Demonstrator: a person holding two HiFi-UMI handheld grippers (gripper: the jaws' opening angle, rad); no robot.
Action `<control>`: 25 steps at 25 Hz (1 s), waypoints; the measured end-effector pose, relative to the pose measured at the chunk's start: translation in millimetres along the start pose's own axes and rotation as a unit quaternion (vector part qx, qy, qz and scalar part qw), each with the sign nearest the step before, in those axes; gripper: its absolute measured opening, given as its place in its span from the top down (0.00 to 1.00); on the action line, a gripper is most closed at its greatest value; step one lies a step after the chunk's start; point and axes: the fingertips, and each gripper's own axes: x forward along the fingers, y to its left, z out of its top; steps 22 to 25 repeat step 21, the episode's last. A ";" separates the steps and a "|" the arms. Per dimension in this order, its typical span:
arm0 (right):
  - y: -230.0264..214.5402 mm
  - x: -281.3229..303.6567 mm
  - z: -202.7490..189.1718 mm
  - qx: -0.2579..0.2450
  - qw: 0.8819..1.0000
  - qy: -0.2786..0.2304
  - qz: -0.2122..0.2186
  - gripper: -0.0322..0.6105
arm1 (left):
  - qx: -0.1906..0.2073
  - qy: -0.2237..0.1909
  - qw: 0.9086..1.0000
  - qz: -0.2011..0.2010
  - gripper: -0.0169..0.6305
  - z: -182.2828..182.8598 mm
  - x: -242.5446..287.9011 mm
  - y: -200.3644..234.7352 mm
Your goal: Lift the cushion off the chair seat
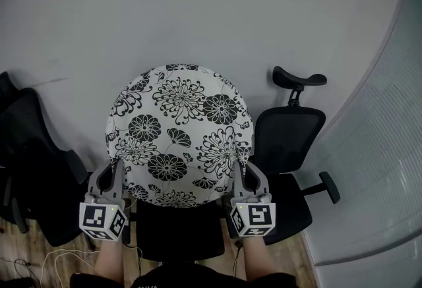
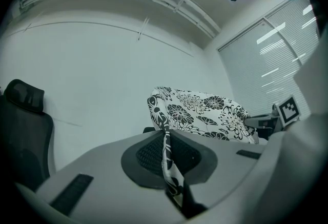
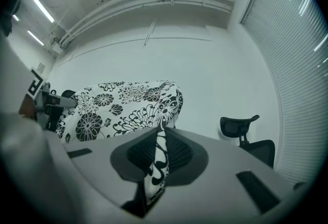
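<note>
A round white cushion with black flower print hangs in the air in front of me, above the black chair seat. My left gripper is shut on the cushion's lower left edge, and my right gripper is shut on its lower right edge. In the left gripper view a fold of the cushion is pinched between the dark pads of the left gripper. The right gripper view shows the cushion's edge clamped the same way in the right gripper.
A black office chair with a headrest stands at the right, by a frosted glass wall. Another black chair is at the left. A grey wall lies behind. Cables trail on the wood floor at lower left.
</note>
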 end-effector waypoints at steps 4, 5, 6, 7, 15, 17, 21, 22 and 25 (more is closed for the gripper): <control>0.2 0.0 -0.2 -0.002 1.000 0.000 -0.002 0.89 | -0.001 -0.001 1.000 -0.002 0.94 -0.9 0.5 0.9; 0.1 0.1 -0.3 -0.002 1.000 0.000 -0.003 0.89 | -0.002 0.000 1.000 -0.002 0.94 -1.2 1.0 1.1; 0.0 0.1 -0.4 -0.002 1.000 0.001 -0.004 0.89 | -0.003 0.000 1.000 -0.003 0.94 -1.3 1.4 1.4; 0.0 0.1 -0.4 -0.002 1.000 0.002 -0.004 0.89 | -0.004 0.001 1.000 -0.003 0.94 -1.4 1.6 1.5; 0.0 0.5 -1.1 -0.005 1.000 0.003 -0.005 0.89 | -0.004 0.003 1.000 -0.004 0.94 -2.4 2.0 2.1; 0.1 1.2 -0.9 -0.005 1.000 0.004 -0.004 0.89 | -0.004 0.004 1.000 -0.004 0.94 -2.5 2.5 2.6; -0.4 3.1 -0.5 -0.006 1.000 0.005 -0.003 0.89 | -0.004 0.005 1.000 -0.004 0.94 -1.8 4.4 3.3; -0.4 3.1 -0.5 -0.006 1.000 0.005 -0.003 0.89 | -0.004 0.005 1.000 -0.004 0.94 -1.8 4.4 3.3; -0.4 3.1 -0.5 -0.006 1.000 0.005 -0.003 0.89 | -0.004 0.005 1.000 -0.004 0.94 -1.8 4.4 3.3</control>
